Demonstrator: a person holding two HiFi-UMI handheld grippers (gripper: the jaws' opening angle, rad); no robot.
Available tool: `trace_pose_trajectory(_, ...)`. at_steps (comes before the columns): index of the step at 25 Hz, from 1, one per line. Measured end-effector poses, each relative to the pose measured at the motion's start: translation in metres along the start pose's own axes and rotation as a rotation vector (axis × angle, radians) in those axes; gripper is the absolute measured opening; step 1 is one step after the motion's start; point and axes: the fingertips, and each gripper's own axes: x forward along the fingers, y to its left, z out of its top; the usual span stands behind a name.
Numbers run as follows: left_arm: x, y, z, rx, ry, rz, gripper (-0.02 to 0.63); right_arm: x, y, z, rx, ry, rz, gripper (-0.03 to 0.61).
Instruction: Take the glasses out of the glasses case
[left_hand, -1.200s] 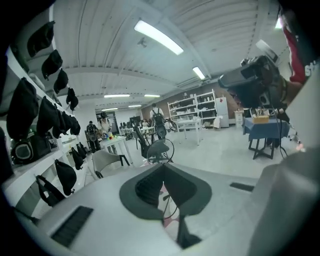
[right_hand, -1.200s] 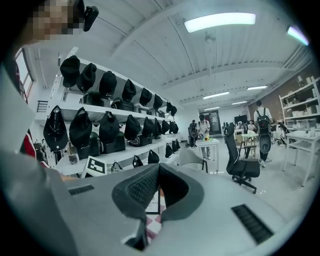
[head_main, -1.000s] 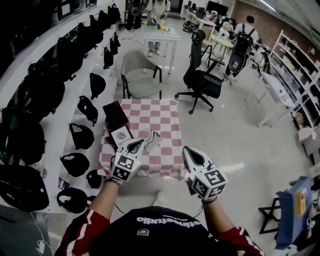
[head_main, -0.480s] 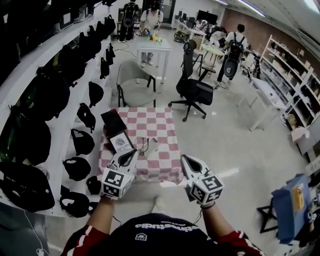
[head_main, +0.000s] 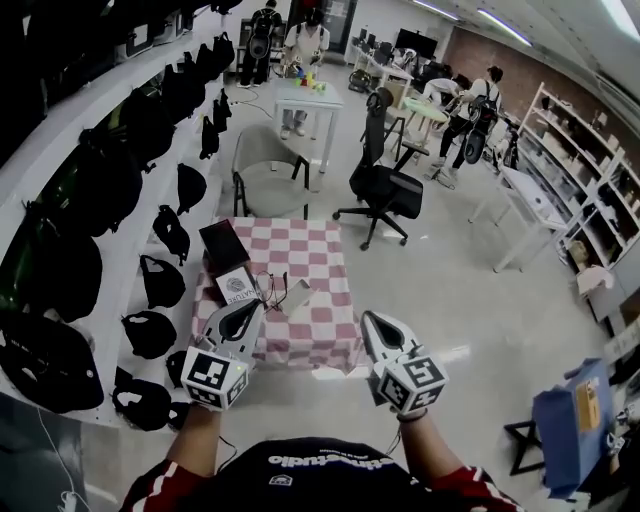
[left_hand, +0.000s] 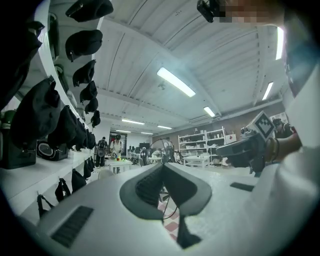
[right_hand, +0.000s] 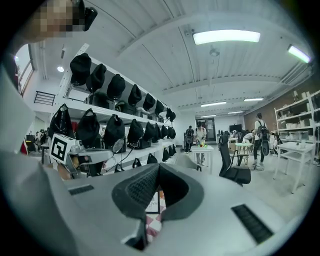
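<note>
Checkered table (head_main: 322, 268) with glasses (head_main: 268, 289) stands beside shelves (head_main: 122, 245).

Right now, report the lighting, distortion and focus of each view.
Head view: even ceiling lighting, sharp, with the shelves bowed by the lens. Left gripper view: dark round vignette, ceiling lamp bright, jaws filling the lower frame. Right gripper view: same vignette, overhead panel blown white, room beyond fairly sharp.

Large open room, pale grey floor (head_main: 450, 290). Left wall: white shelves (head_main: 125, 250) loaded with black bags (head_main: 95, 185). Small table (head_main: 322, 292) under a pink-and-white checked cloth. Beyond it, a grey armchair (head_main: 268, 172) and a black office chair (head_main: 388, 185). White table (head_main: 308, 98) further back. Strip lights (right_hand: 226, 36) lit on a white ceiling.
</note>
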Motion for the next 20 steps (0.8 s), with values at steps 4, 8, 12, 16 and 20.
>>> trace_pose_trajectory(4, 0.002, -0.001, 0.015, -0.013, -0.025, 0.041, 0.011, -0.003, -0.014, 0.011, -0.004, -0.035, 0.025, 0.000)
trace_pose_trajectory(8, 0.000, -0.006, 0.029, -0.026, -0.045, 0.075, 0.011, -0.016, -0.028, 0.028, -0.014, -0.071, 0.039, 0.002)
trace_pose_trajectory(12, -0.002, -0.010, 0.043, -0.026, -0.070, 0.119, 0.011, -0.034, -0.048, 0.039, -0.019, -0.096, 0.018, 0.002)
trace_pose_trajectory(16, 0.000, -0.018, 0.054, -0.021, -0.090, 0.140, 0.011, -0.046, -0.066, 0.040, -0.015, -0.115, 0.008, 0.001)
trace_pose_trajectory(20, 0.001, -0.025, 0.062, -0.016, -0.102, 0.155, 0.011, -0.055, -0.077, 0.041, 0.000, -0.124, -0.020, 0.002)
